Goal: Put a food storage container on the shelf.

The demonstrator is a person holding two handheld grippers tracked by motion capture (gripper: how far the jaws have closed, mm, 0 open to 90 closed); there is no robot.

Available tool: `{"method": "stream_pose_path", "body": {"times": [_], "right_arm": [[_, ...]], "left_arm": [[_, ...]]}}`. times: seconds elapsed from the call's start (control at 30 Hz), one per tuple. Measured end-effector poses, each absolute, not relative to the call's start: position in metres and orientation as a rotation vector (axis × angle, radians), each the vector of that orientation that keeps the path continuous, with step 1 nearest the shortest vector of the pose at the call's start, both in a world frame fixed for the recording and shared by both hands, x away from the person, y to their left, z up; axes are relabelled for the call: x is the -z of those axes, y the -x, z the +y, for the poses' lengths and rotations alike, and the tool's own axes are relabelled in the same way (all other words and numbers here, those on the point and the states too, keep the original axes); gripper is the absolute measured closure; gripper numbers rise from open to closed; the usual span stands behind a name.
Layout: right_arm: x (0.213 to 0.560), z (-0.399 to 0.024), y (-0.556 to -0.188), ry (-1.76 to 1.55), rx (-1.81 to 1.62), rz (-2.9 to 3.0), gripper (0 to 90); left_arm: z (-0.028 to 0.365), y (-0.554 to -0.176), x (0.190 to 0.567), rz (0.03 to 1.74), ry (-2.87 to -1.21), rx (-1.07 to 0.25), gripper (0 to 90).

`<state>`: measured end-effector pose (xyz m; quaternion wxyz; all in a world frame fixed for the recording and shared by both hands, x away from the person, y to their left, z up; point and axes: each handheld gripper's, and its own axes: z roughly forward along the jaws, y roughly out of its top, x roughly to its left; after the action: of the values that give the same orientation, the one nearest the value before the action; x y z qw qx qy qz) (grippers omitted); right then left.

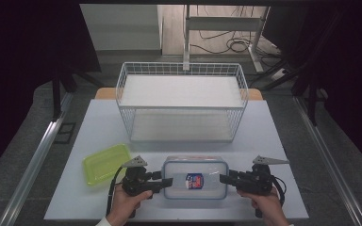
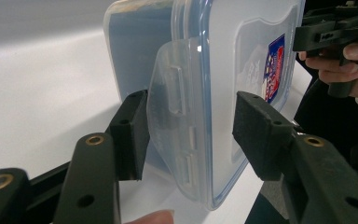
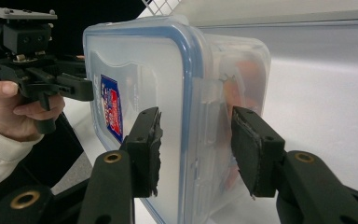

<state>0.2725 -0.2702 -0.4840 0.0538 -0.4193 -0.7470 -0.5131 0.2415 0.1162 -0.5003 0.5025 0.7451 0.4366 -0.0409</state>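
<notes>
A clear plastic container (image 1: pixel 207 169) with a blue-rimmed lid and a red and blue label lies flat near the table's front edge. My left gripper (image 1: pixel 168 181) is at its left end and my right gripper (image 1: pixel 222 179) at its right end, both turned on their sides. In the left gripper view the jaws (image 2: pixel 191 135) straddle the end latch flap (image 2: pixel 175 107), which stands out from the box. In the right gripper view the jaws (image 3: pixel 196 149) straddle the other end's latch (image 3: pixel 209 126), one pad over the lid. Neither pair visibly presses. Both stand open.
A green plastic lid or shallow tray (image 1: pixel 104 162) lies left of the container, close behind my left gripper. A white wire basket (image 1: pixel 181 66) with a white liner stands at the table's back middle. The pale table (image 1: pixel 273 141) has free room at the right.
</notes>
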Motion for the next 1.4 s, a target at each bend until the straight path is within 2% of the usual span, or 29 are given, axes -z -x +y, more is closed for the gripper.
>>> {"method": "stream_pose_path", "body": {"times": [0.5,1.4], "right_arm": [[0.476,-0.273,-0.271,1.258,1.604,-2.255,53.9],[0.432,-0.271,-0.259,1.181,1.762,-2.327,54.8]], "left_arm": [[0.120,-0.240,0.489,1.019,-1.777,0.094,49.9],[0.126,-0.242,0.453,0.925,-1.754,0.051,50.4]]}}
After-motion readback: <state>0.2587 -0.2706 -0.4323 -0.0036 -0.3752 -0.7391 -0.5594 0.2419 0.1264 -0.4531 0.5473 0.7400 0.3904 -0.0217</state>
